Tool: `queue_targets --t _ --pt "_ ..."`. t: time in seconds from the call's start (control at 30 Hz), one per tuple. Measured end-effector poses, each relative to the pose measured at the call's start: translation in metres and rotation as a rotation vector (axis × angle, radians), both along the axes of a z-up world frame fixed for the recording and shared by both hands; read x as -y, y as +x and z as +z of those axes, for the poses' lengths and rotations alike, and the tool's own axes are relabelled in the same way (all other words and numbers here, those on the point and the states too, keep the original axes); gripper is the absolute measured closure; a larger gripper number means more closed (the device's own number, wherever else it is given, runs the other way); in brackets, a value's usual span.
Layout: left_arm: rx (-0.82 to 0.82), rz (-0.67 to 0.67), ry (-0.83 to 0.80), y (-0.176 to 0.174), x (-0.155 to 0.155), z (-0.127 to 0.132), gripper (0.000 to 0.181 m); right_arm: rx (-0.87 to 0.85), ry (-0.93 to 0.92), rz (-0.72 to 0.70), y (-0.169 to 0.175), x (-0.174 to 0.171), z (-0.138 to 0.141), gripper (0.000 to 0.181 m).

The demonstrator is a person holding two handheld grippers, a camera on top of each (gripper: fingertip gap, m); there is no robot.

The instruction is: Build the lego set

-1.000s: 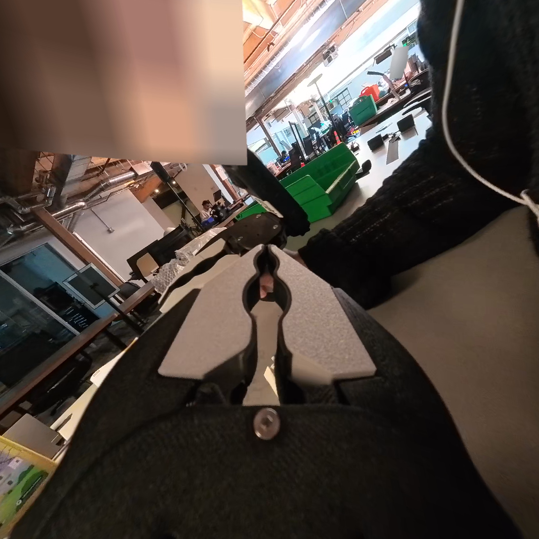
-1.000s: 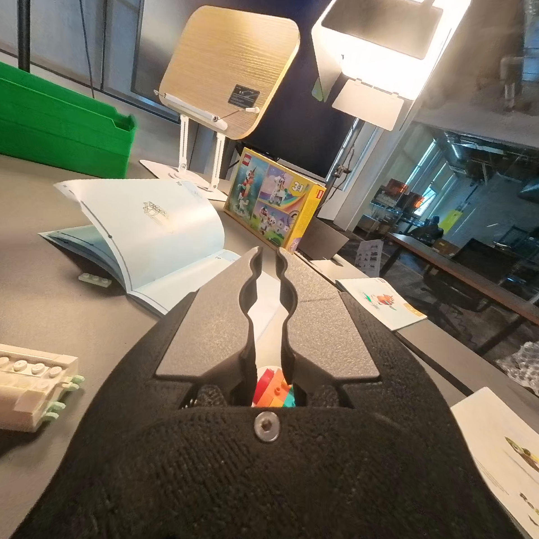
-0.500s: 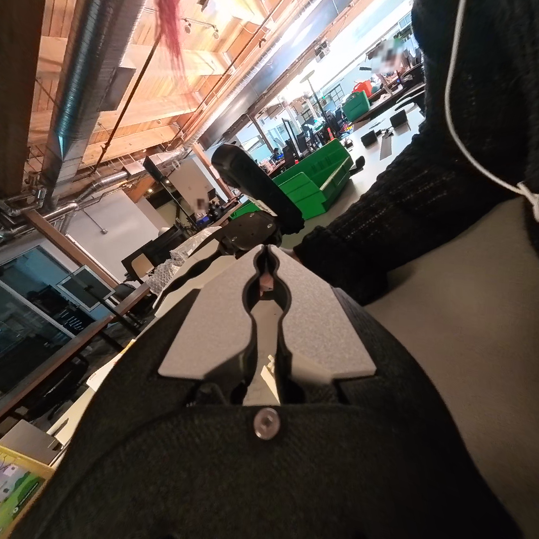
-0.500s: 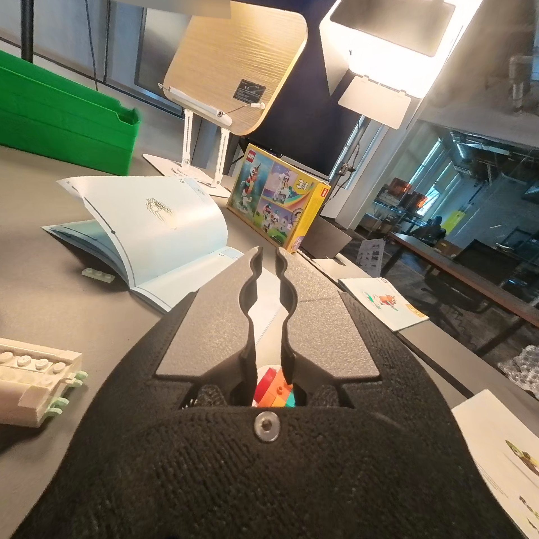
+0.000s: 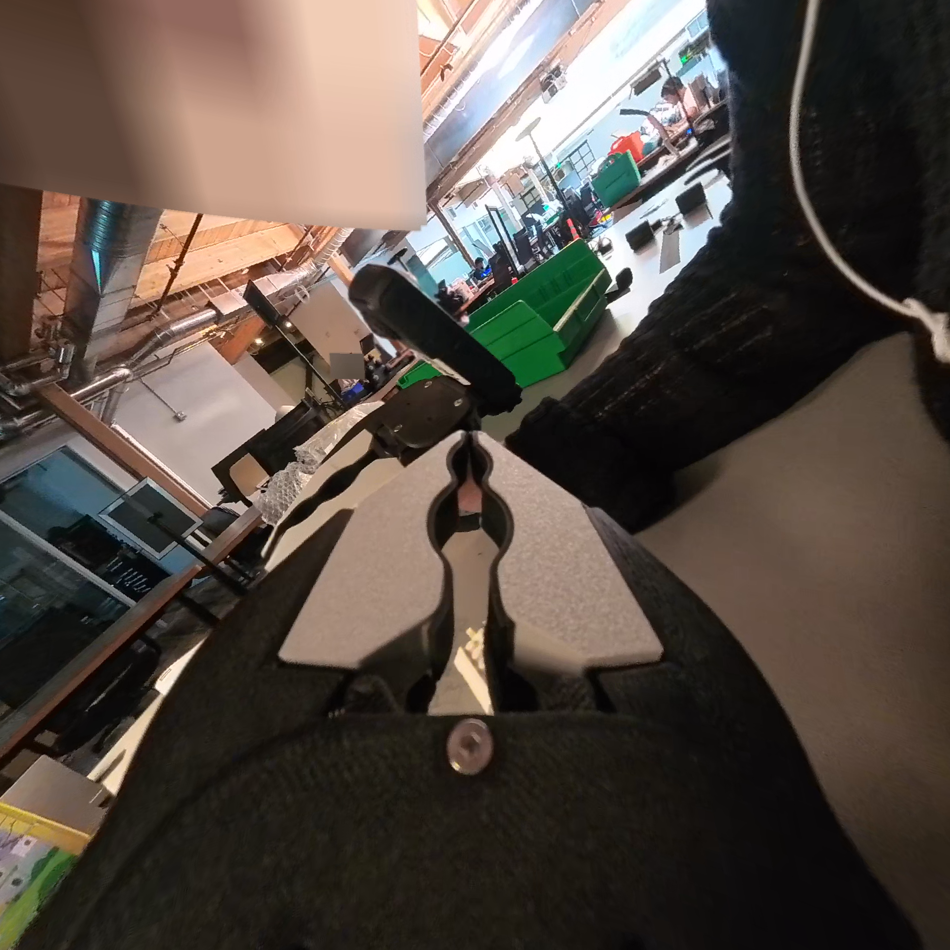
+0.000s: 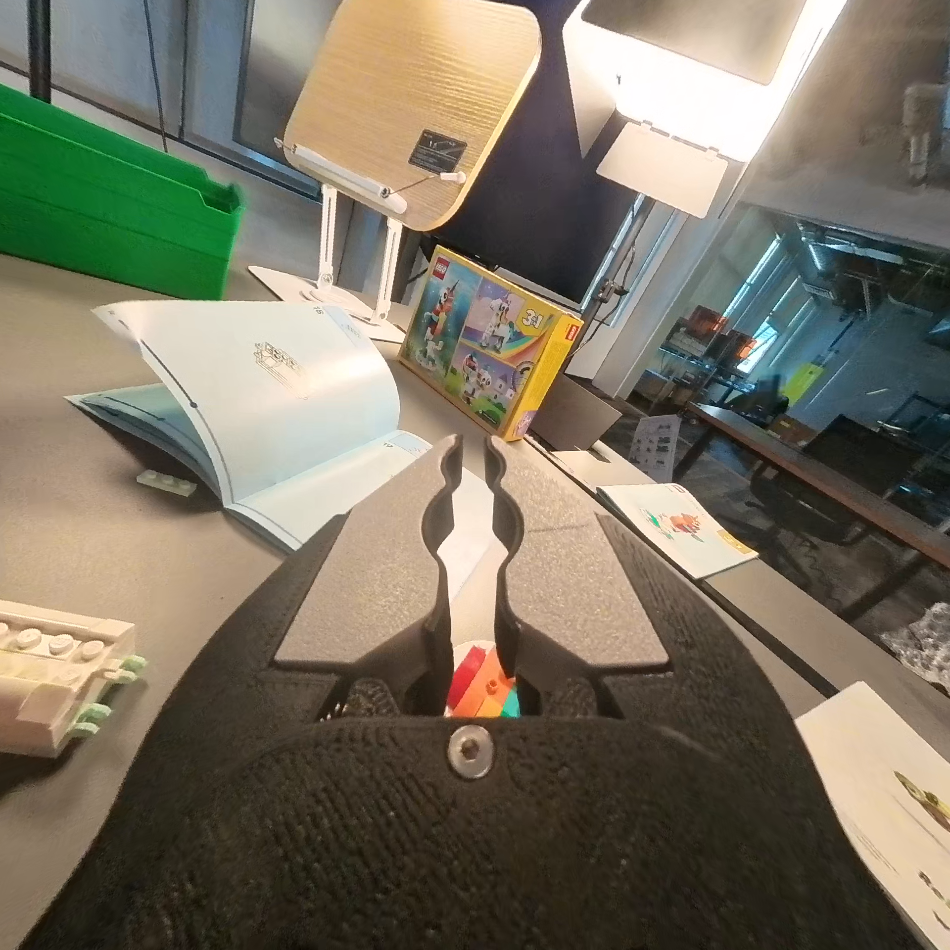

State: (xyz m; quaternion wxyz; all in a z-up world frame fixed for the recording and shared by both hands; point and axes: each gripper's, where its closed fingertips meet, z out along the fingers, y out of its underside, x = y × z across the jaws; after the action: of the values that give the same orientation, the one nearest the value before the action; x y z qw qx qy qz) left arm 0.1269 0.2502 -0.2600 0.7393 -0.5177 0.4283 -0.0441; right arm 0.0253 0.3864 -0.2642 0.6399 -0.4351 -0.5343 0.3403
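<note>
In the right wrist view, my right gripper (image 6: 473,444) hovers low over the grey table (image 6: 103,545). Its jaws stand a narrow gap apart with nothing between them. Coloured lego bricks (image 6: 483,689) show below, through the gap at the finger bases. A white lego build (image 6: 51,663) with pale green pins lies to the left. A small pale green plate (image 6: 164,483) lies by the open instruction booklet (image 6: 257,411). In the left wrist view, my left gripper (image 5: 469,443) has its tips together and points at the right gripper's body (image 5: 426,411); no brick shows in it.
A lego box (image 6: 488,349), a wooden book stand (image 6: 411,113) and green bins (image 6: 103,205) stand at the back. Two more booklets (image 6: 678,529) lie to the right near the table edge. A person's black sleeve (image 5: 668,390) lies close to the left gripper. Across from one pair of fingers to the other is roughly 15 cm. From the right gripper's tips to the small pale green plate (image 6: 164,483) is close to 15 cm.
Both views have shifted only slightly. The jaws of both grippers stand as before, and nothing on the table has moved.
</note>
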Motion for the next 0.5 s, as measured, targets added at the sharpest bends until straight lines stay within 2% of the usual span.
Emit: queue_targets --t 0.2,0.33,0.43,0.5 --pt "-0.038 0.025 0.027 0.000 -0.001 -0.001 0.181 0.012 0.009 -0.008 0.000 -0.002 -0.002 0.175" --pt "-0.012 0.081 0.053 -0.010 -0.005 0.009 0.181 0.026 0.024 -0.008 0.001 -0.001 -0.004 0.175" --pt "0.007 0.188 0.092 -0.029 -0.005 0.030 0.174 0.034 0.044 -0.032 0.004 -0.003 -0.005 0.175" --pt "0.003 0.310 0.098 -0.051 0.003 0.048 0.161 0.034 0.054 -0.054 0.006 -0.006 -0.004 0.175"
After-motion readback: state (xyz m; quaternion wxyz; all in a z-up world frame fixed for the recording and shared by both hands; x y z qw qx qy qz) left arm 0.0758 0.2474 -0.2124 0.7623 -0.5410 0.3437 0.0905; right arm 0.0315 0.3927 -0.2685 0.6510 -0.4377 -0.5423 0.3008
